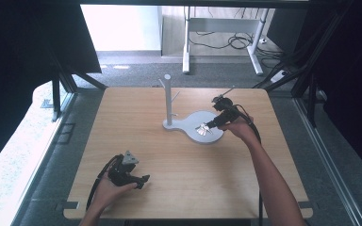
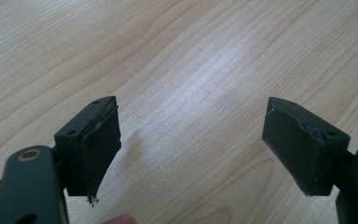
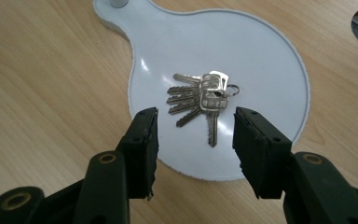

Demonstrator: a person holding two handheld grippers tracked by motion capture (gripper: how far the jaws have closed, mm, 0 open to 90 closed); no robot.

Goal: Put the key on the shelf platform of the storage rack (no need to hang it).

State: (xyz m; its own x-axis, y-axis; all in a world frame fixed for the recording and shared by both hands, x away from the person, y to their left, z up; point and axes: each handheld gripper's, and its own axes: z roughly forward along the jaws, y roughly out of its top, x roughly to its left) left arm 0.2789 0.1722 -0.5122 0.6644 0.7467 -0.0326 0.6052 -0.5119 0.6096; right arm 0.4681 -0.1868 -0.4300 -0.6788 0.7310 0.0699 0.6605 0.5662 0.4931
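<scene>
Keys point(image 3: 203, 100) on tray point(image 3: 265, 56), w/ post point(image 1: 168, 100) left.

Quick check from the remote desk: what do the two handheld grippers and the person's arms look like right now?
Both are black two-jaw tools. The left gripper carries a grey three-cornered plate on top and trails a black cable past the wrist. The right gripper has a black cable looping behind the hand. Up close, its flat rectangular pads are worn at the edges, on arms with brass-coloured pivot rivets. Both forearms are bare, with no sleeves in view.
</scene>
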